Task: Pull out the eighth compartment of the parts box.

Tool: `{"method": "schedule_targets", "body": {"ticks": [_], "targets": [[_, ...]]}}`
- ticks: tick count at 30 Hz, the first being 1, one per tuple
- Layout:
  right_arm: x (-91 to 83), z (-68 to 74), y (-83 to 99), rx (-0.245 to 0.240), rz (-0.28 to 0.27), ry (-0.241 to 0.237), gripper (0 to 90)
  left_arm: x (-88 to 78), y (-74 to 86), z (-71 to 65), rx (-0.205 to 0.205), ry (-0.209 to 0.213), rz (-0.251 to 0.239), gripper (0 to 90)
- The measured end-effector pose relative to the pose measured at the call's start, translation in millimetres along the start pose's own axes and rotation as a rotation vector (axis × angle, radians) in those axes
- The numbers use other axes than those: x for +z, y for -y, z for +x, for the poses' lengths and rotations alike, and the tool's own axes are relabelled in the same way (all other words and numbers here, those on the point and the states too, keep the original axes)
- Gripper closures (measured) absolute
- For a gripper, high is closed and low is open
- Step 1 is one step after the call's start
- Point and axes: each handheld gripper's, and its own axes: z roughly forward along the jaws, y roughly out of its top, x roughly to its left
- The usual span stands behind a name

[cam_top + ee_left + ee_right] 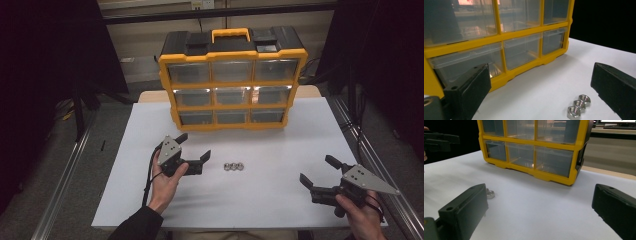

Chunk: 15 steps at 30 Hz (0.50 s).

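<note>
Three steel nuts (233, 166) lie in a touching row at the centre of the desk (280, 190), just right of the wide-open left hand-held gripper (194, 148). Small, hard and likely slippery; pinch one across its flats. The right hand-held gripper (317, 172) is wide too.

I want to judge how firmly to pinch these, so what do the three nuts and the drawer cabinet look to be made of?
The nuts look like bare metal, likely steel: silvery grey, with bright glints on the hex faces. The drawer cabinet looks like moulded plastic: an opaque, evenly yellow frame with a slight sheen, and clear, see-through drawers that catch reflections.
</note>
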Motion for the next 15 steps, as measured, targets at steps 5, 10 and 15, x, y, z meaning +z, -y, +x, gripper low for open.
{"method": "schedule_targets", "body": {"ticks": [5,10,15], "targets": [[0.5,-0.1,0.2,0.000,-0.001,-0.004,0.1,15.4,-0.4,-2.7,-0.007,0.006,0.019,2.5],[0.4,0.0,0.2,-0.001,0.001,-0.005,0.0,27.1,-2.3,-2.6,0.040,0.026,0.025,2.3],[0.4,-0.2,0.3,0.001,0.003,-0.005,0.1,38.3,-2.3,-1.3,0.047,0.036,0.028,2.3]]}}
